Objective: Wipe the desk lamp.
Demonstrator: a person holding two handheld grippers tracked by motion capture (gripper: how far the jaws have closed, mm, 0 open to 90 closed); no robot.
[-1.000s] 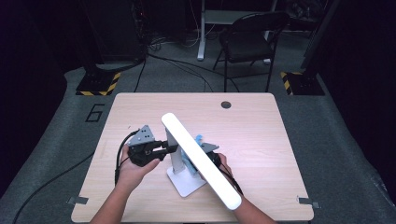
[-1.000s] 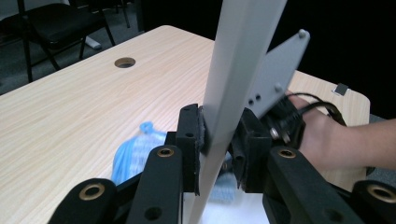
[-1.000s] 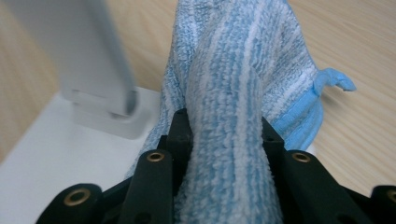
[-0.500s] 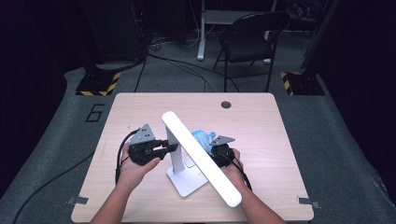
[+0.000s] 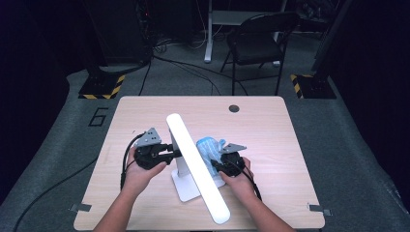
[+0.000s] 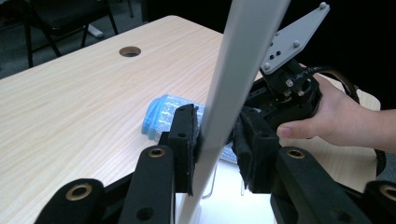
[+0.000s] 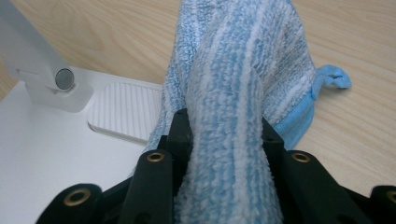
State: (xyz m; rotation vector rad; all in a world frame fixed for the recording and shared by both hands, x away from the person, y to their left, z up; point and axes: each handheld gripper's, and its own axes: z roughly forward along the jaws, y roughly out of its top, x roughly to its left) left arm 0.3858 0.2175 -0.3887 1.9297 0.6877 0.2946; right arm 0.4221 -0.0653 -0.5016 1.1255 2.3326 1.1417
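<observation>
Evidently, the lamp (image 5: 196, 166) stem is clamped by the left tool (image 6: 217, 140) for steadiness, while the cloth (image 7: 233, 93) is pinched in the right tool (image 7: 226, 130) for wiping.

The slanting white lamp bar (image 5: 196, 166) and its base (image 5: 186, 186) stood between the two tongs; bare bench (image 5: 275, 130) lay open beyond and right of the blue cloth (image 5: 209, 150).

Blue-and-white striped cloth (image 7: 238, 93); white lamp (image 5: 193, 164); black tool (image 5: 167, 155); pale wood-grain table (image 5: 270, 130)
</observation>
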